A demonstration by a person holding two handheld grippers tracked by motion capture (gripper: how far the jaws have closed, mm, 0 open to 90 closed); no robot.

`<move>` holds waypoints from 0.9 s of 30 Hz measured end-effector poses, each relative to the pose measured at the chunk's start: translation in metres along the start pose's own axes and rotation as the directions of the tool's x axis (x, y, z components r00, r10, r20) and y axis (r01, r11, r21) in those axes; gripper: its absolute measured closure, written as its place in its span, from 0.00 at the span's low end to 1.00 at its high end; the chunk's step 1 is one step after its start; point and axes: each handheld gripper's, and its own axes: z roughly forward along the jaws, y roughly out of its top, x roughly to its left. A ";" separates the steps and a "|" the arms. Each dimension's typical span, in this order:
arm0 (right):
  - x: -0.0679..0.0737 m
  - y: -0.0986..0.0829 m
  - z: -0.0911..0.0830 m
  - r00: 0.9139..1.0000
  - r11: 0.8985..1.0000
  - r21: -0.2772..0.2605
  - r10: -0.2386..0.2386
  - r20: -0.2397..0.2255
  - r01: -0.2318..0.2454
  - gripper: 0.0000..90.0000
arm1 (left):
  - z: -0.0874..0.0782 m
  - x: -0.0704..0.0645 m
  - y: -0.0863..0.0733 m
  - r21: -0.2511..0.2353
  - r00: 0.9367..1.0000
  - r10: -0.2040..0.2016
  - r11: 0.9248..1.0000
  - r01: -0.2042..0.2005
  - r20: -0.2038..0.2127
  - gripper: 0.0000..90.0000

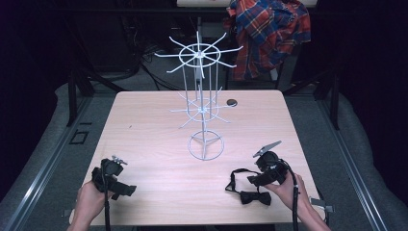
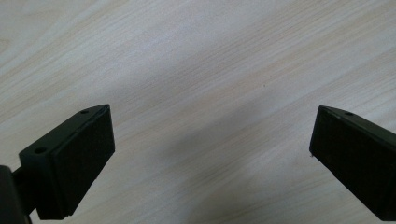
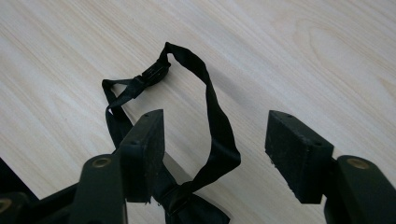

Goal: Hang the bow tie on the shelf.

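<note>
A black bow tie (image 1: 255,197) lies on the wooden table (image 1: 159,139) near its front right corner, its thin strap (image 1: 234,180) looped out to the left. My right gripper (image 1: 254,179) hovers just over it, held in a hand. In the right gripper view the jaws stand open, with the strap (image 3: 219,135) running up between them and the bow (image 3: 187,207) at the bottom edge; the right gripper (image 3: 215,116) holds nothing. My left gripper (image 1: 126,189) rests at the front left. The left gripper (image 2: 212,112) is wide open over bare wood.
A white wire display rack (image 1: 204,86) with two tiers of radiating hooks stands on a ring base at the table's middle. A small dark round object (image 1: 232,102) lies behind it. A plaid shirt (image 1: 267,33) hangs beyond the far edge.
</note>
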 end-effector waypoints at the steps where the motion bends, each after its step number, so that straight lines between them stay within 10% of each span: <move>1: 0.000 0.000 -0.001 1.000 1.000 0.009 -0.017 0.018 0.017 0.51 | 0.000 0.000 0.000 0.001 1.000 0.001 1.000 -0.001 -0.001 0.00; 13: 0.006 0.000 -0.002 0.997 0.998 0.015 -0.059 0.047 0.058 0.92 | 0.001 -0.001 0.000 0.016 1.000 0.009 1.000 -0.009 -0.001 0.01; 27: 0.016 0.003 -0.020 0.992 0.991 -0.068 -0.115 0.044 0.118 0.96 | 0.000 -0.001 0.000 0.009 1.000 0.011 1.000 -0.011 -0.003 0.01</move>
